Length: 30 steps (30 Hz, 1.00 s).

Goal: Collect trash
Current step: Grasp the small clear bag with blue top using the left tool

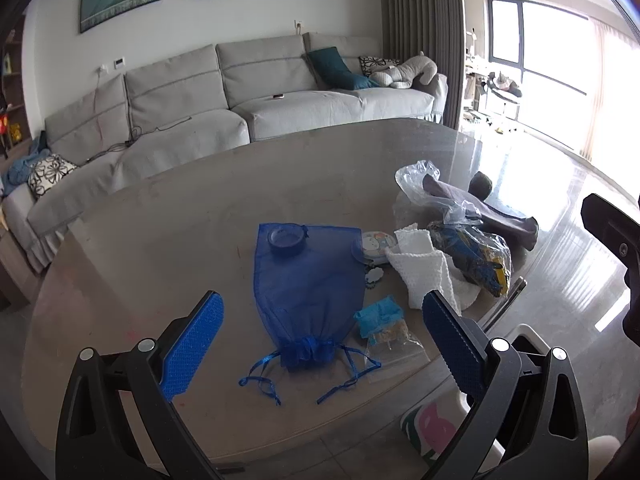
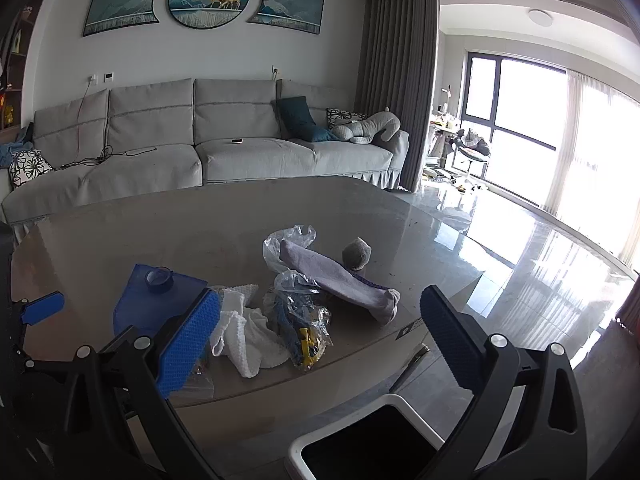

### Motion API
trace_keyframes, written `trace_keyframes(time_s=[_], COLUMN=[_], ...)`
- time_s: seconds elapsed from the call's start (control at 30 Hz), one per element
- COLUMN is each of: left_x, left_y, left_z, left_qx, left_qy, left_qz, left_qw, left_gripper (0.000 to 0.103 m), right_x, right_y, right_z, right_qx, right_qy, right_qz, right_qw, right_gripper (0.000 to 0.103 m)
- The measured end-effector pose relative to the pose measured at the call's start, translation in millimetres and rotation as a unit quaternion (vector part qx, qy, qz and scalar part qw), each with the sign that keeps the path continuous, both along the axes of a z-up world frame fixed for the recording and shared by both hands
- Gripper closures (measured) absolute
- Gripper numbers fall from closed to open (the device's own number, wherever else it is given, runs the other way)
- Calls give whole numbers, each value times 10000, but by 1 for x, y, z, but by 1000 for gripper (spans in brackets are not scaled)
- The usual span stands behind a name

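We see both grippers hovering above the near edge of the glass tabletop (image 1: 160,208), and each has its fingers spread wide with nothing between them. The left gripper (image 1: 320,344) looks down on a blue organza drawstring pouch (image 1: 308,280) lying flat, with a roll of blue tape (image 1: 287,240) resting on its far end. Just right of the pouch lie a small blue-and-clear snack packet (image 1: 384,324) and a white knitted cloth (image 1: 424,268).

The right gripper (image 2: 320,328) faces the main clutter: the white knitted cloth (image 2: 244,328), a crumpled clear plastic bag (image 2: 300,320) holding blue and yellow pieces, and a long purple-grey sock (image 2: 340,280) lying across a second clear plastic bag (image 2: 284,244). A grey balled sock (image 2: 357,254) sits just behind it.

The trash lies bunched toward the tabletop's near right corner; the far half and left side of the tabletop are bare. A white-rimmed bin (image 2: 360,412) stands below the near edge, under the right gripper. Beyond the tabletop stretches a grey sofa (image 2: 200,140), and to the right the glossy floor (image 2: 540,260) runs open toward the windows.
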<state>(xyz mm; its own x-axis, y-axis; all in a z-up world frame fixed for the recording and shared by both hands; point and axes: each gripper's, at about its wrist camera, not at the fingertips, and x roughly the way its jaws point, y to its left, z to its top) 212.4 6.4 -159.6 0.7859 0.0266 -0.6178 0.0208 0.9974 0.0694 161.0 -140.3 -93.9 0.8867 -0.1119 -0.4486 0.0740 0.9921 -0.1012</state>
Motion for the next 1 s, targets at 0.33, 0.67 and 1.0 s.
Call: trace_keyframes(time_s=[0.33, 0.67, 1.0], left_x=[22, 43, 55], left_y=[-23, -49, -55], left_z=[-34, -71, -101], left_qx=[-149, -154, -144], left_qy=[412, 907, 1262], left_qz=[-304, -391, -302], left_qw=[9986, 9950, 9914], left_gripper=[6, 9, 21], right_x=[12, 11, 7], right_y=[-12, -32, -40], right_z=[-15, -23, -24], right_qx=[-24, -42, -20], right_qy=[72, 142, 72], right_qz=[-132, -303, -372], right_qw=[9999, 9994, 9993], right_gripper=[3, 3, 3])
